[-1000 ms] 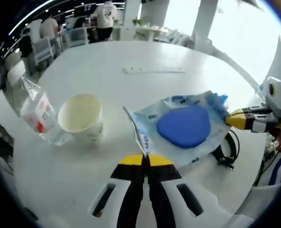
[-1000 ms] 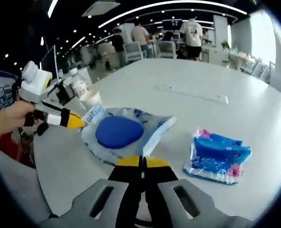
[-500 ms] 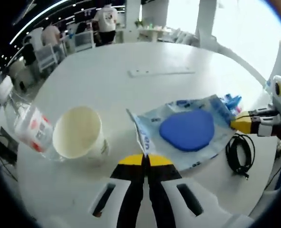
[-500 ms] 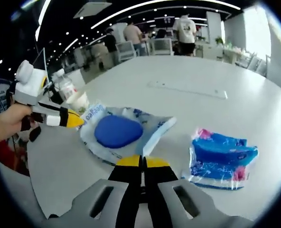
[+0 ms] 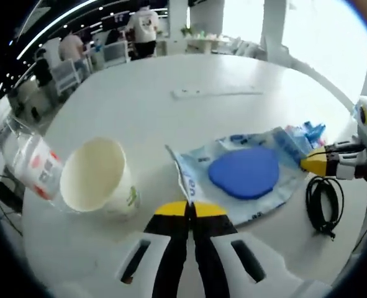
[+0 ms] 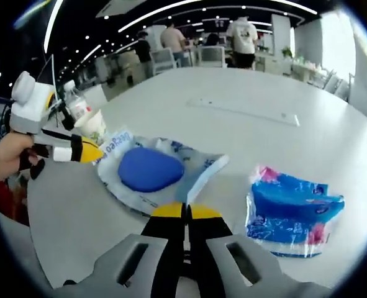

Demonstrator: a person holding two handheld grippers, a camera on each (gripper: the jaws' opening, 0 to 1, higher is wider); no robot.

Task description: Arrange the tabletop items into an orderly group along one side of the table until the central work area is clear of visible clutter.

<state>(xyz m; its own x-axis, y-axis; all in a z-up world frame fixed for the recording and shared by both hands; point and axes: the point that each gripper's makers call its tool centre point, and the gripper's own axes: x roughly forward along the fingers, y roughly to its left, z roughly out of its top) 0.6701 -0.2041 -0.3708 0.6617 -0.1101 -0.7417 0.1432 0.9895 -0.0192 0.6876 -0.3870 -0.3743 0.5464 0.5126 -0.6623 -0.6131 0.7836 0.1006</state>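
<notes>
In the left gripper view, a clear plastic bottle [image 5: 29, 171] with a red-and-white label lies tilted at the far left of the white table [image 5: 171, 118], and a paper cup [image 5: 99, 180] leans just beside it, its open mouth turned toward the camera. Next comes a clear plastic bag [image 5: 245, 171] with blue print, lying flat with a blue pad-like shape inside. The left gripper [image 5: 187, 208] has its yellow-tipped jaws pressed together on the near corner of that bag, which rises from the tips as a thin fold. At the bag's far edge the right gripper [image 5: 313, 162] comes in from the right, its yellow tip touching the bag; whether it pinches the bag from this side I cannot tell. A coiled black cable [image 5: 323, 205] lies on the table just below it. Farther back a pale flat strip [image 5: 217, 93] sits on the table, with people [image 5: 143, 28] and chairs beyond. In the right gripper view, a hand [image 6: 6, 158] holds the left gripper at the bag's left edge, with the bottle and cup behind it. The right gripper's own jaws are closed on the bag's near edge. To the right, well apart from the bag, lies a blue and pink packet [image 6: 292, 211].
</notes>
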